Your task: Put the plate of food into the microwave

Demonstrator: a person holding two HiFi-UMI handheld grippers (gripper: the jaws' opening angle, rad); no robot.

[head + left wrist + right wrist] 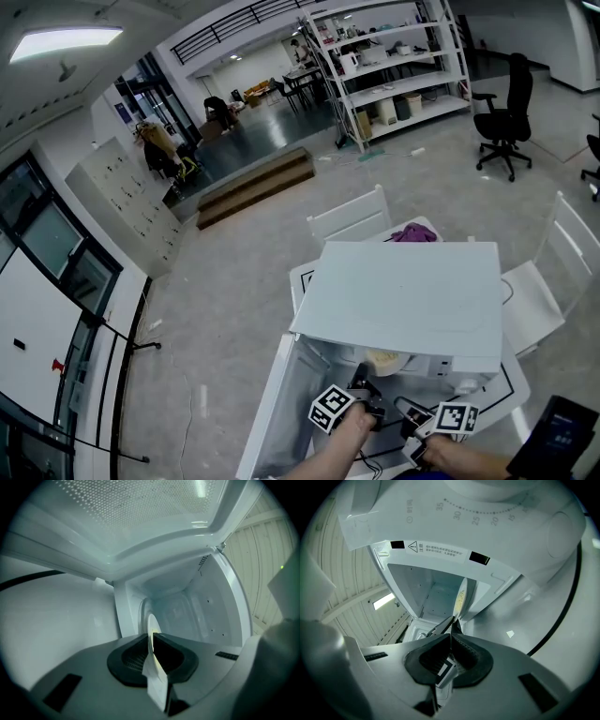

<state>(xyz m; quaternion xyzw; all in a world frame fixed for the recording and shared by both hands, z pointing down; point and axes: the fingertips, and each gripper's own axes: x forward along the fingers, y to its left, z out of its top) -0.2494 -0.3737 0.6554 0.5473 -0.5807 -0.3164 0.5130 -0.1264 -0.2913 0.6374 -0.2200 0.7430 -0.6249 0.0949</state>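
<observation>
Low in the middle of the head view, a white microwave [403, 291] sits on a white surface [302, 279]. Its door [277, 412] is swung wide open toward the lower left of the frame. A plate of food [384, 360] is right at the mouth of the microwave, partly under its top edge. The left tool [368, 392] is closed tight on the plate's thin rim on one side. The right tool [410, 414] is closed tight on the rim on the other side. Both gripper views look past the plate's edge into the white inside of the microwave.
</observation>
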